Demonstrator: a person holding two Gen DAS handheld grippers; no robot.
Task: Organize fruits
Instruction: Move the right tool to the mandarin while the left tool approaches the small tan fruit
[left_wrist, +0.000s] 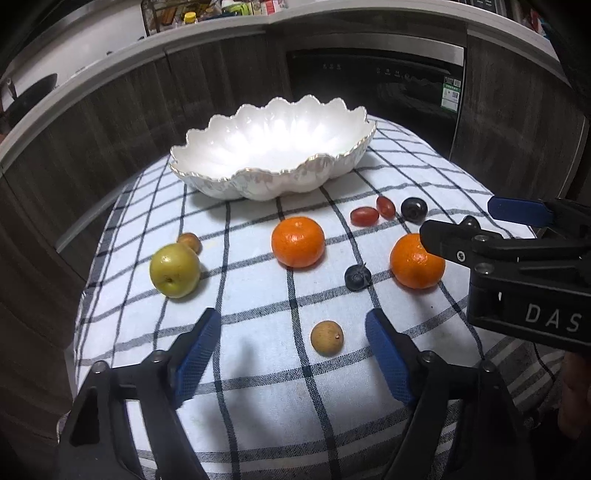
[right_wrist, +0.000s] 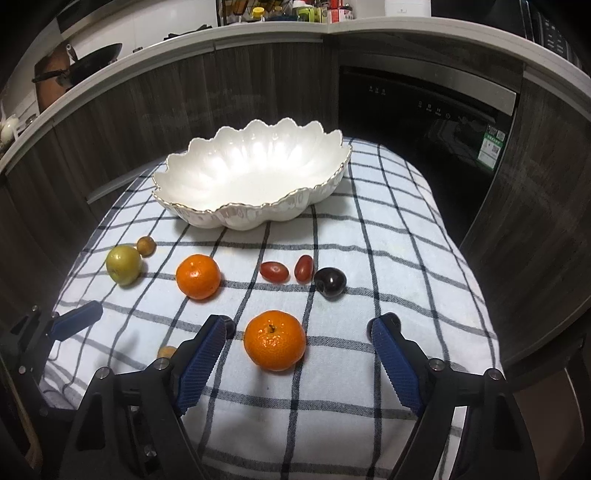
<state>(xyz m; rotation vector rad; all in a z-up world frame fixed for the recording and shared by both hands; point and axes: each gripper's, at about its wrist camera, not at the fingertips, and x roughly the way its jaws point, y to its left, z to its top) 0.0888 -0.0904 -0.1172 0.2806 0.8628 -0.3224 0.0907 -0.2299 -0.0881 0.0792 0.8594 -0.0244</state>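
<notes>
While fruit dots the cloth (left_wrist: 258, 369), left tongs (left_wrist: 293, 325) gape; right tongs (right_wrist: 297, 332) too.

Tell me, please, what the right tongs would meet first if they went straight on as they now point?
Most likely the near mandarin, lying on the checked cloth just ahead between the open right tongs, slightly left of centre.

Both wrist views look forward, close over the checked cloth (left_wrist: 258, 387), sharing the bowl (right_wrist: 251, 173).
</notes>
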